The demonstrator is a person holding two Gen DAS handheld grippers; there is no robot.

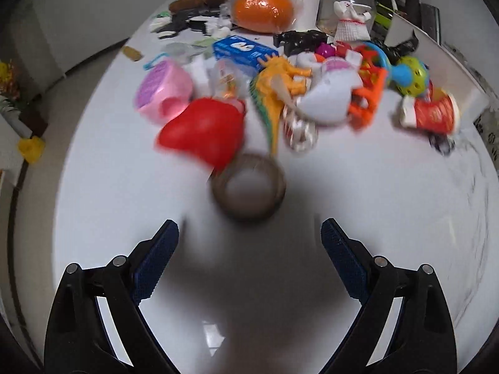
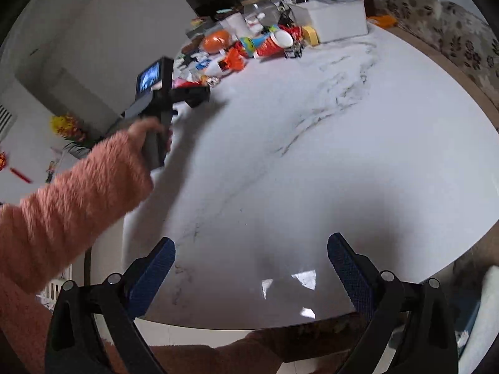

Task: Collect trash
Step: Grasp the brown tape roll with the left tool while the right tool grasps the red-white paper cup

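Observation:
My left gripper is open and empty above the white marble table. Just ahead of its fingertips lies a brown tape roll, blurred. Behind it lies a heap of items: a red cup-like thing, a pink container, a yellow dinosaur toy, a white crumpled paper, a red snack cup and a blue box. My right gripper is open and empty over the table's near edge, far from the heap. The left gripper's body shows in the right wrist view.
An orange ball, a glass jar and a white box stand at the table's far side. The person's pink-sleeved arm crosses the left of the right wrist view. A patterned sofa lies beyond the table.

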